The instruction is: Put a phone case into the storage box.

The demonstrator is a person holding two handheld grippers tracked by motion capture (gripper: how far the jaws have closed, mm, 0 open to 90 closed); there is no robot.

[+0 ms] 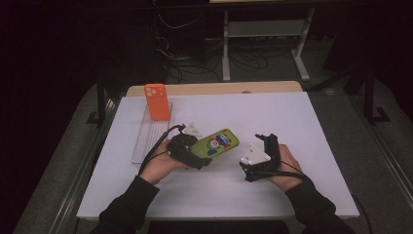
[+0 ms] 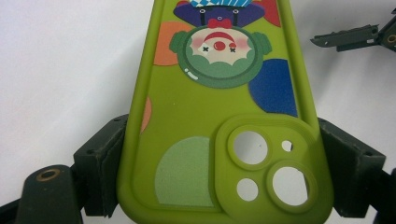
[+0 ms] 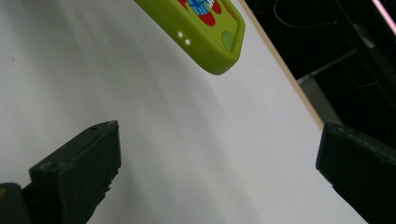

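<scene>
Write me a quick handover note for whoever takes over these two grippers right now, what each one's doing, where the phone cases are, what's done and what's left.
Left gripper: shut on the green phone case, gripping its camera end by both sides.
Right gripper: open, holding nothing, beside the case's far end.
Orange phone case: upright at the far end of the clear tray, left of the grippers.
Done: green case picked up.
Left: probably set it on the tray by the orange one.

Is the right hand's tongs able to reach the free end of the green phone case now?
Probably yes. The right tongs stand open and hold nothing, and bare white table lies between them and the green phone case, whose other end the left tongs grip.
</scene>
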